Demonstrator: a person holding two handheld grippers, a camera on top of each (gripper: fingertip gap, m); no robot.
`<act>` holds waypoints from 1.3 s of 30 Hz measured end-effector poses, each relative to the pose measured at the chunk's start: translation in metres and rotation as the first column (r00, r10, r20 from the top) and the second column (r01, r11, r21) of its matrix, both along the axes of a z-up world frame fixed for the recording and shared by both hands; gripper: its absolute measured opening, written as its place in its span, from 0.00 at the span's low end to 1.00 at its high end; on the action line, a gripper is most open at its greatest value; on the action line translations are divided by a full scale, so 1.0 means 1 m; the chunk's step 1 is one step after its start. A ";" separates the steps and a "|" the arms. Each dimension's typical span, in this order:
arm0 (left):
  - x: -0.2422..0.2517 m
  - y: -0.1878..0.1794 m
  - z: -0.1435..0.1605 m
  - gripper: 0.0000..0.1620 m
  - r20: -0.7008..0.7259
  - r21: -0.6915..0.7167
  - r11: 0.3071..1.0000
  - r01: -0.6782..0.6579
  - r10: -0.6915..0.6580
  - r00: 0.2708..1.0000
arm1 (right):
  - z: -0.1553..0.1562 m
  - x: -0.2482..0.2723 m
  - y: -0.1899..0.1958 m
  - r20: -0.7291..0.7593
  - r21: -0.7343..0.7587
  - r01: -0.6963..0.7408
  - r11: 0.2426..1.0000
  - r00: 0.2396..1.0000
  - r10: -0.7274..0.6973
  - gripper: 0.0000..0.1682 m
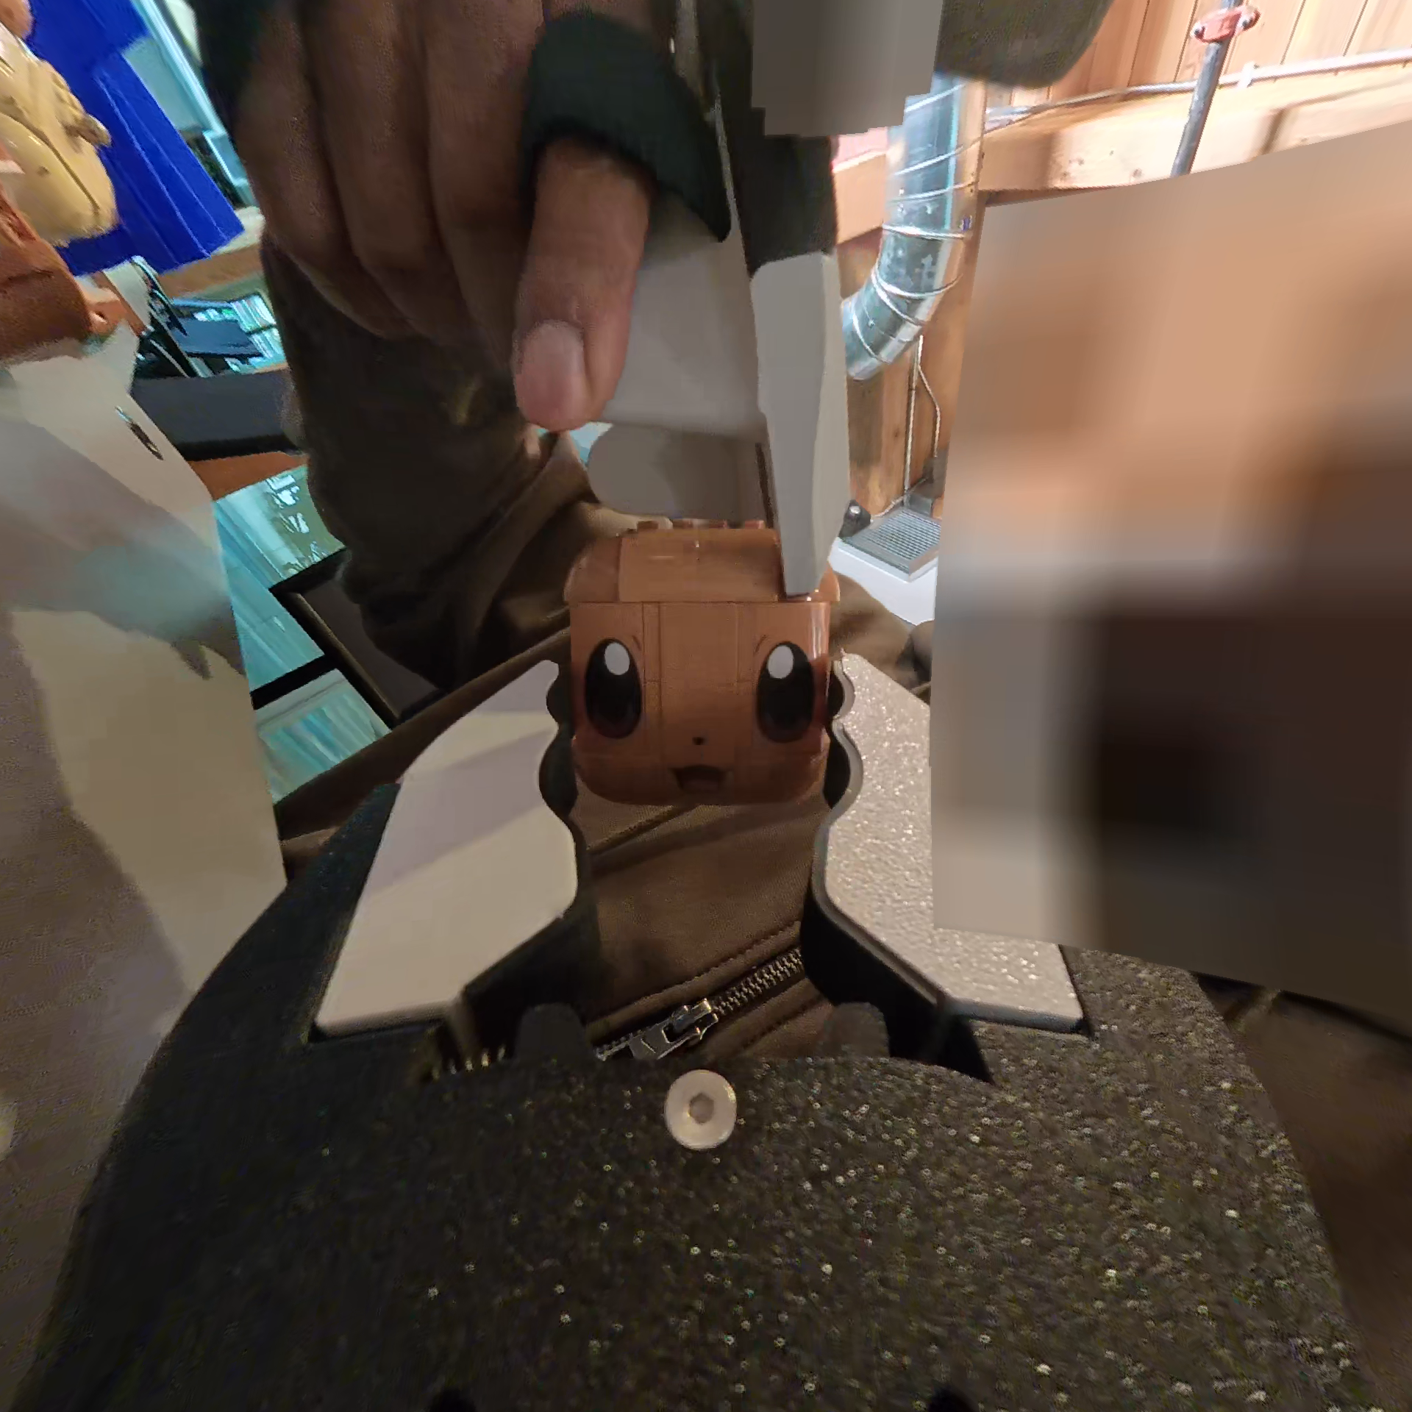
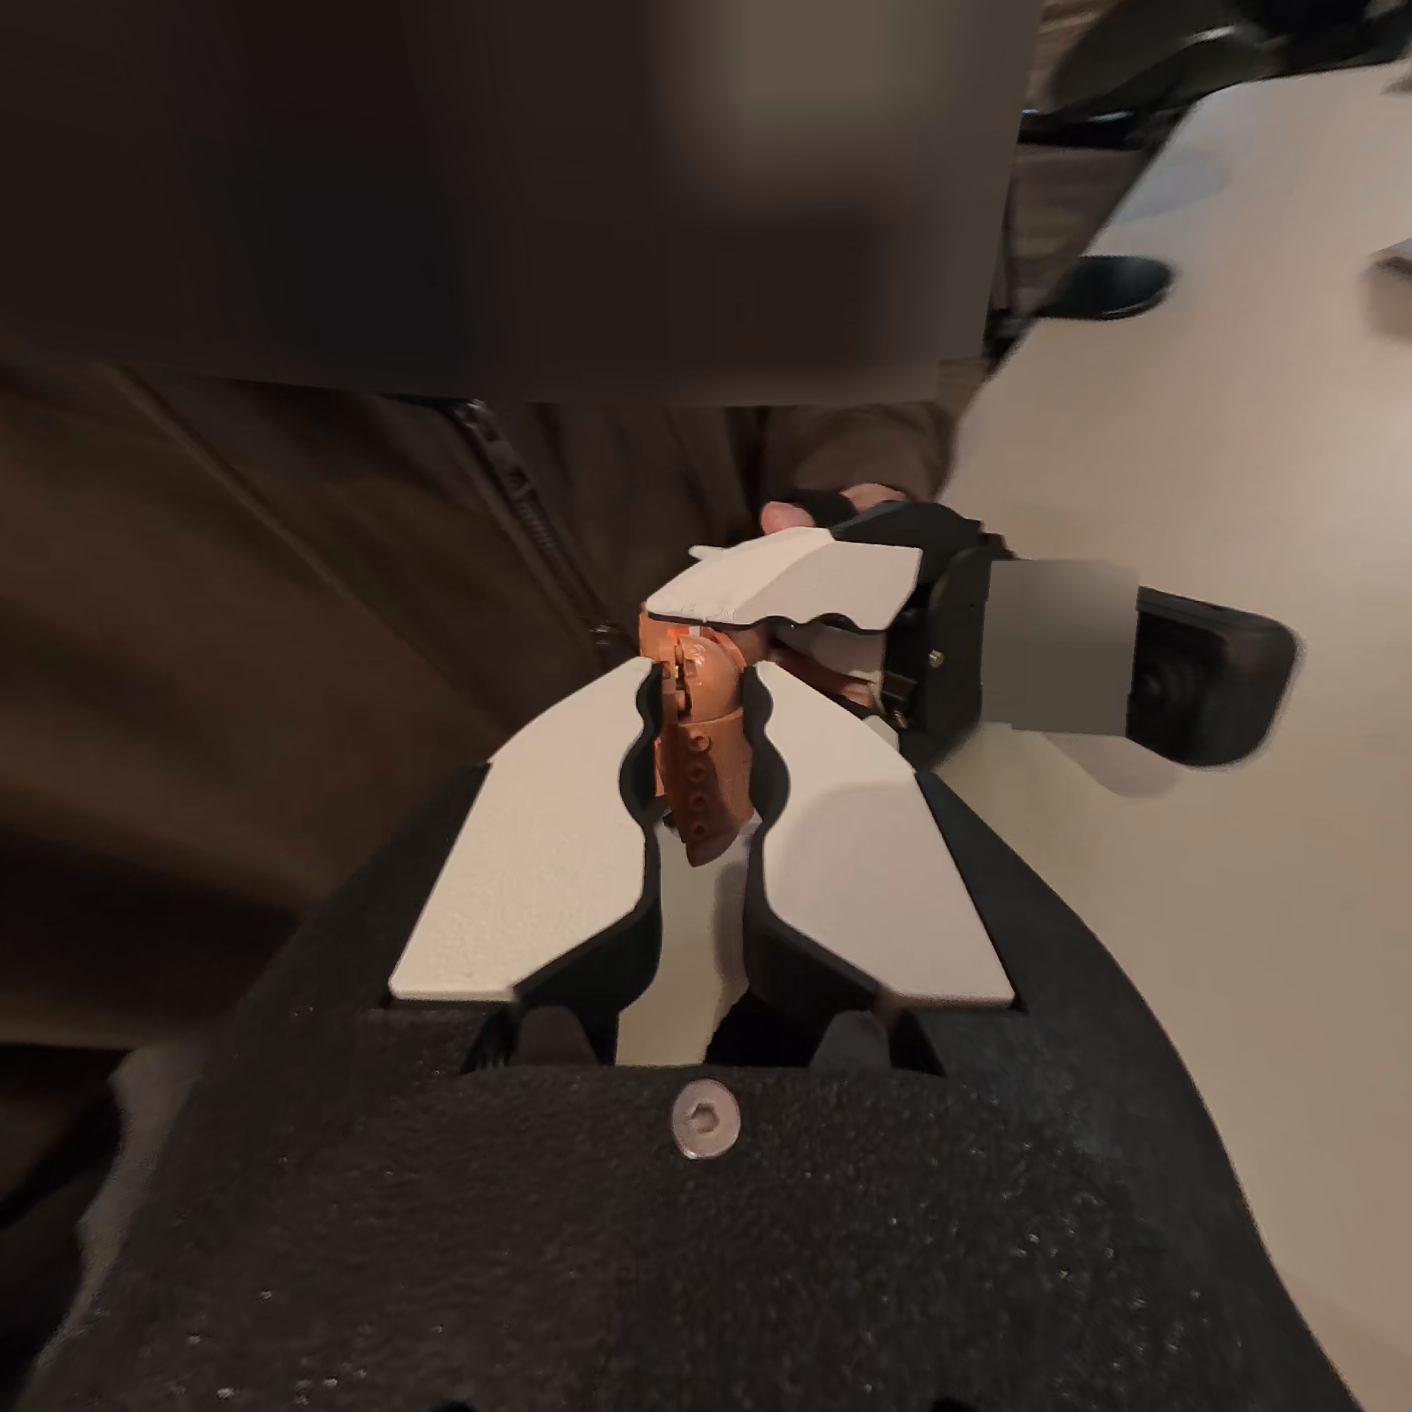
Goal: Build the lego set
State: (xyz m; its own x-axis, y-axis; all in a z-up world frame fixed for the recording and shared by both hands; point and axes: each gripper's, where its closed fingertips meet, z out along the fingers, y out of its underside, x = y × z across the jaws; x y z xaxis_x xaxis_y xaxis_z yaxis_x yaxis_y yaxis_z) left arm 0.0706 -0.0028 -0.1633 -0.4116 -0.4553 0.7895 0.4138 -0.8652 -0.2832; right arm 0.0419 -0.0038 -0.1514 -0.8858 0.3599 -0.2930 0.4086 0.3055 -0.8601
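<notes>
In the left wrist view, a brown lego head with two big dark eyes and a small mouth sits between my left gripper's white fingers, which are shut on its sides. My right gripper comes down from above, with one fingertip touching the head's top right corner. In the right wrist view, my right gripper is shut on a long brown studded lego piece, with its far end against the head. My left gripper reaches in from the right and holds that head.
The person's brown zip jacket fills the space behind both grippers, and a gloved hand holds the right gripper. A white table lies to the right. A metal duct and wooden beams show far behind. Only a small space, under 4 cm, lies between the two pairs of fingers.
</notes>
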 end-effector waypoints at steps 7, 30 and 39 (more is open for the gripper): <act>-0.020 0.014 -0.004 0.39 -0.037 -0.016 0.994 -0.109 0.108 0.993 | -0.003 -0.013 0.007 -0.226 0.166 0.198 0.966 0.961 -0.158 0.12; -0.091 0.030 0.010 0.40 -0.270 0.636 0.551 -0.540 0.815 0.513 | 0.020 -0.046 0.044 -0.468 -0.204 0.632 0.748 0.608 -0.641 0.11; -0.084 0.052 0.000 0.25 -0.310 0.913 0.362 -0.187 0.915 0.259 | 0.023 -0.058 0.037 -0.577 -0.237 0.602 0.762 0.545 -0.609 0.12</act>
